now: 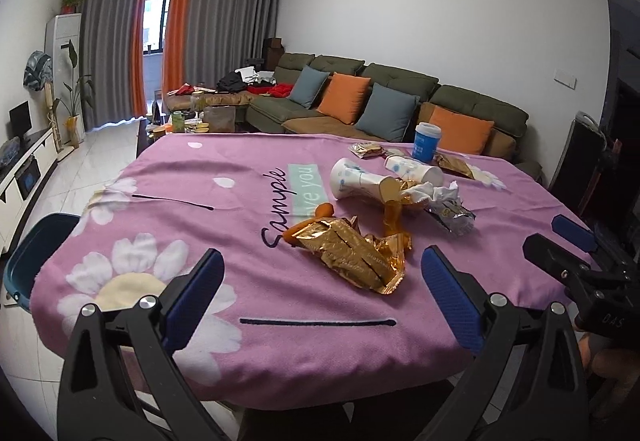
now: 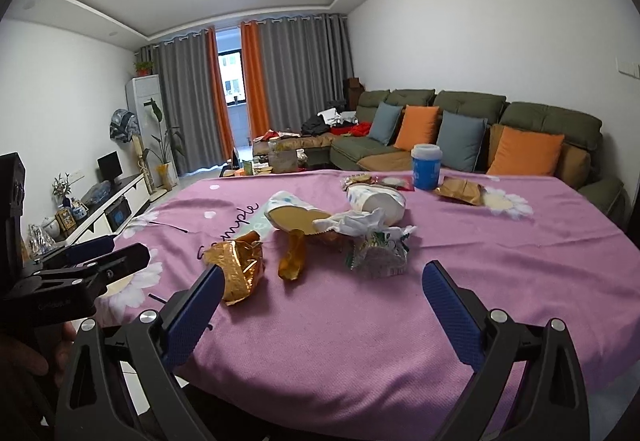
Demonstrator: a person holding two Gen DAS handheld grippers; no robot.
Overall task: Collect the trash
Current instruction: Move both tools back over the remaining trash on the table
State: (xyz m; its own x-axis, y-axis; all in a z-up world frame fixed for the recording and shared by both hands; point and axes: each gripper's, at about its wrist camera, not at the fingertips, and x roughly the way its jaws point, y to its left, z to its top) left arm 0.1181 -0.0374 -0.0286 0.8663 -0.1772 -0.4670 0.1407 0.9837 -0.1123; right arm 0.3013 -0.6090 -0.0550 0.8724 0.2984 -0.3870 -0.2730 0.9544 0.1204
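Observation:
Trash lies on a pink flowered tablecloth (image 1: 168,169). A crumpled gold wrapper (image 1: 352,257) lies just ahead of my left gripper (image 1: 322,281), which is open and empty above the near edge. Behind the wrapper lie two tipped paper cups (image 1: 360,181), crumpled tissue (image 1: 436,193) and a clear snack wrapper (image 1: 452,217). My right gripper (image 2: 320,289) is open and empty; the gold wrapper (image 2: 240,273) lies by its left finger, the snack wrapper (image 2: 380,257) ahead. It also shows in the left wrist view (image 1: 568,241).
A blue cup with a white lid (image 1: 426,141) stands at the table's far side, with more wrappers (image 1: 454,165) beside it. A dark blue bin (image 1: 36,253) sits on the floor left of the table. A green sofa (image 1: 400,97) stands behind.

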